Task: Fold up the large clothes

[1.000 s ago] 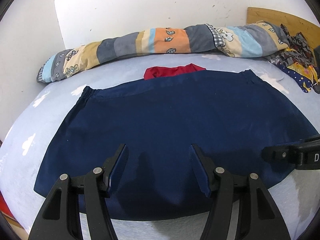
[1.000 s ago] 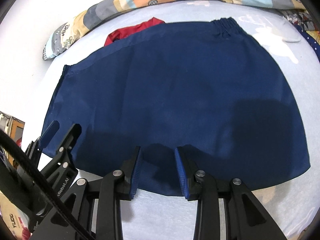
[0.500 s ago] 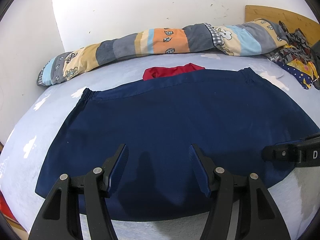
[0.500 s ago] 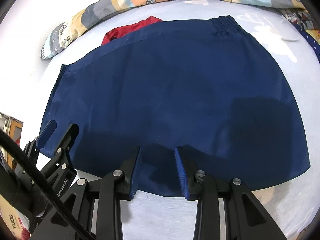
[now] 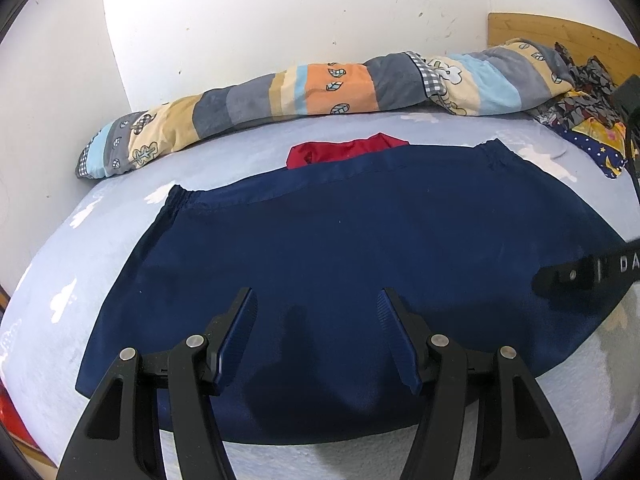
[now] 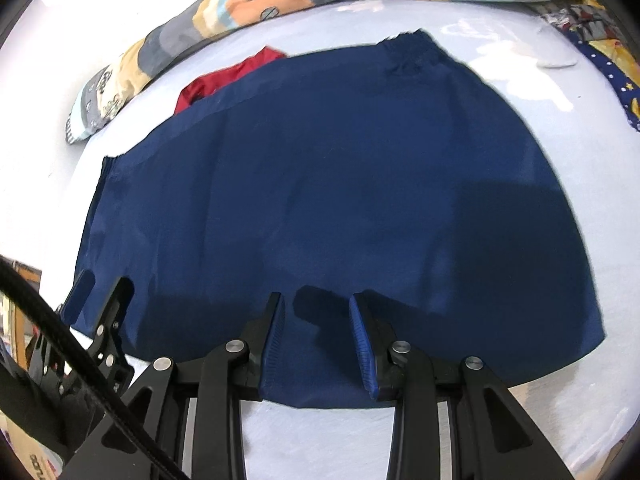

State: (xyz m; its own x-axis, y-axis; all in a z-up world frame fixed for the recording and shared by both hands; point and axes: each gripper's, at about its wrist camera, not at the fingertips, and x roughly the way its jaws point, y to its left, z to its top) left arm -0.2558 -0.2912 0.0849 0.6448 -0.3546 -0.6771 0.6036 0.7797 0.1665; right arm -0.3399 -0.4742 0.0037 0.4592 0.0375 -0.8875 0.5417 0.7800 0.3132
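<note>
A large navy-blue skirt (image 5: 340, 264) lies spread flat on the light-blue bed sheet (image 5: 52, 264), its elastic waistband at the far side and its hem nearest me. It also shows in the right wrist view (image 6: 340, 184). My left gripper (image 5: 316, 312) is open and empty, hovering above the near left part of the skirt. My right gripper (image 6: 316, 308) is open and empty above the hem. The right gripper also pokes in at the right of the left wrist view (image 5: 580, 276). The left gripper shows at the lower left of the right wrist view (image 6: 100, 292).
A red garment (image 5: 344, 150) peeks out from under the far waistband. A rolled striped blanket (image 5: 320, 88) lies along the wall. Patterned clothes (image 5: 588, 112) are piled at the far right by a wooden headboard (image 5: 540, 28). The bed's edge is at the lower left.
Both grippers stay open above the skirt's near hem. The views have shifted only slightly, and the skirt has not moved.
</note>
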